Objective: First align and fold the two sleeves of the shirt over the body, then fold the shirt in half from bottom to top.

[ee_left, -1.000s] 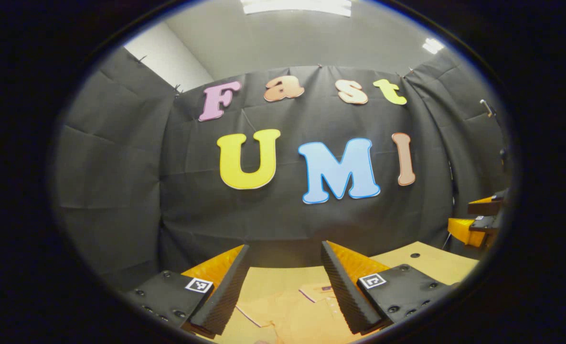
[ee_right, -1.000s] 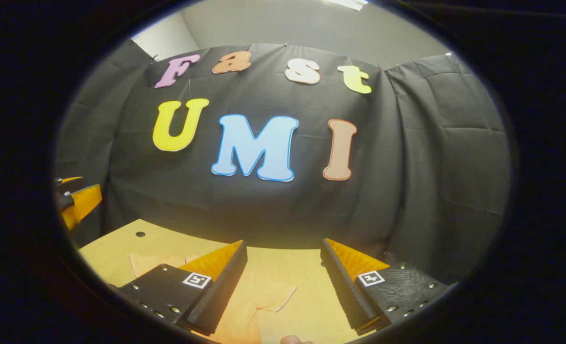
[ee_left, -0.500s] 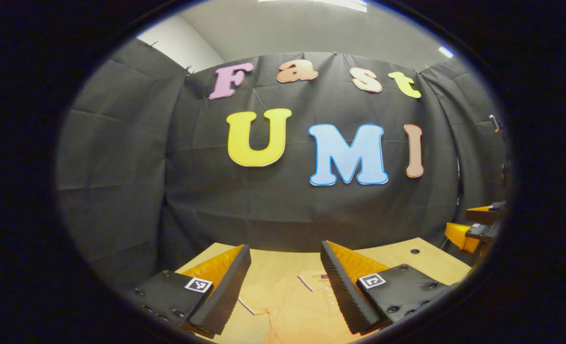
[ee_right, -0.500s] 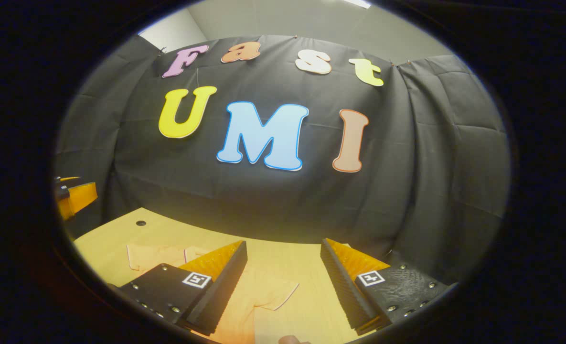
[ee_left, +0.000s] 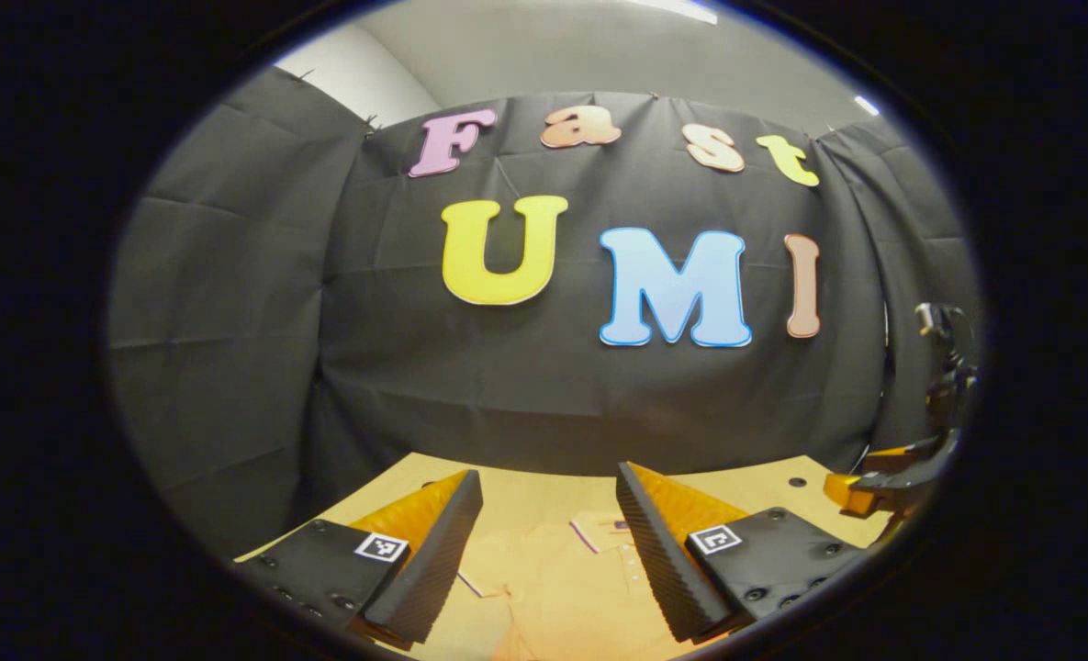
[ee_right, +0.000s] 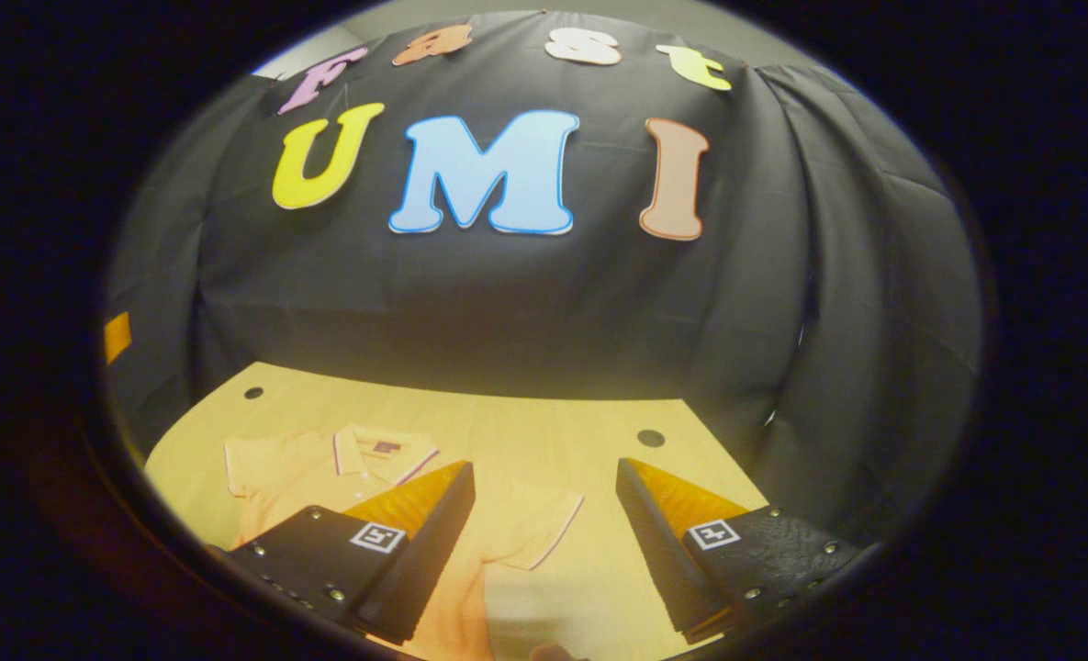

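Shirt: soft matt knit-look cloth, collar and sleeve hems edged with thin piping, lying smooth on counter. Counter: pale wood-look board, smooth, low sheen, small dark round holes. Left gripper and right gripper: ribbed, matt facing on jaws, textured hard-plastic housings with small glossy screw heads, paper-like printed square tags. Booth wall: matt creased cloth.
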`<state>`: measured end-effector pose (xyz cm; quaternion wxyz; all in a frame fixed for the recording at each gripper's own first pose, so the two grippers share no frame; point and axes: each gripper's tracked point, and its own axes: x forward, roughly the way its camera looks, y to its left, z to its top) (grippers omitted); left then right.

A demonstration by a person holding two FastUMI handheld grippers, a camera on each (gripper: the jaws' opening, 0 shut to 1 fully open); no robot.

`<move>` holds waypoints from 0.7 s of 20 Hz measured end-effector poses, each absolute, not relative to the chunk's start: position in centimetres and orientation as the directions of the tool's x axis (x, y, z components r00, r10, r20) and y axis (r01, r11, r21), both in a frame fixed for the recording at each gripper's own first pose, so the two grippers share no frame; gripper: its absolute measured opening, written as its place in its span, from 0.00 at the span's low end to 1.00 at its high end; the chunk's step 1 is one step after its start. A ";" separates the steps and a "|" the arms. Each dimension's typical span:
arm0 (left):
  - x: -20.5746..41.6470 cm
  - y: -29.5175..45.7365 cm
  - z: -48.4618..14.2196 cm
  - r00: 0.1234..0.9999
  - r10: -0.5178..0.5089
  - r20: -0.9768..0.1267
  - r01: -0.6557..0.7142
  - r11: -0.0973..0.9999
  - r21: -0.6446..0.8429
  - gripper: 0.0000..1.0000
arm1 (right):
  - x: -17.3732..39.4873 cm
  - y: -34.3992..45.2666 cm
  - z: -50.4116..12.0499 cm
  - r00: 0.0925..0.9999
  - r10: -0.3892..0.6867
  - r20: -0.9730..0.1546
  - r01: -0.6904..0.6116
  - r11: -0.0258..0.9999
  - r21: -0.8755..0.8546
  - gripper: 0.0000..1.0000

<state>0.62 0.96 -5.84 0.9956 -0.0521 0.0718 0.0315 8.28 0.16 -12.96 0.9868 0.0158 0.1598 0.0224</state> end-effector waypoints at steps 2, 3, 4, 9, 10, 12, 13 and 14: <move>0.0 1.1 -6.0 0.986 0.065 -0.155 -0.081 0.992 -0.100 0.99 | 10.1 0.1 -15.7 0.926 0.049 -0.374 -0.033 0.998 0.050 0.96; -0.2 1.2 -6.3 0.984 0.073 -0.162 -0.088 0.992 -0.091 0.97 | 10.7 0.0 -17.3 0.911 0.049 -0.410 -0.028 0.998 0.057 0.96; -0.6 1.4 -6.6 0.983 0.082 -0.166 -0.096 0.992 -0.081 0.96 | 11.3 0.1 -18.6 0.897 0.054 -0.439 -0.027 0.997 0.068 0.96; -2.6 2.3 -6.9 0.974 0.123 -0.189 -0.137 0.989 -0.064 0.96 | 14.0 0.6 -22.8 0.851 0.075 -0.521 -0.025 0.994 0.103 0.96; -2.8 2.5 -7.0 0.972 0.128 -0.195 -0.142 0.988 -0.059 0.96 | 14.4 0.9 -23.4 0.842 0.082 -0.534 -0.025 0.993 0.113 0.96; -3.3 2.5 -7.3 0.970 0.133 -0.203 -0.145 0.988 -0.047 0.96 | 15.2 1.7 -24.9 0.816 0.109 -0.568 -0.028 0.988 0.149 0.96; -3.5 2.6 -7.4 0.969 0.133 -0.206 -0.145 0.989 -0.042 0.96 | 15.5 1.8 -25.9 0.803 0.115 -0.585 -0.025 0.987 0.161 0.96; -3.7 2.6 -7.5 0.968 0.135 -0.210 -0.146 0.989 -0.035 0.96 | 15.9 1.9 -26.8 0.787 0.115 -0.606 -0.018 0.986 0.165 0.96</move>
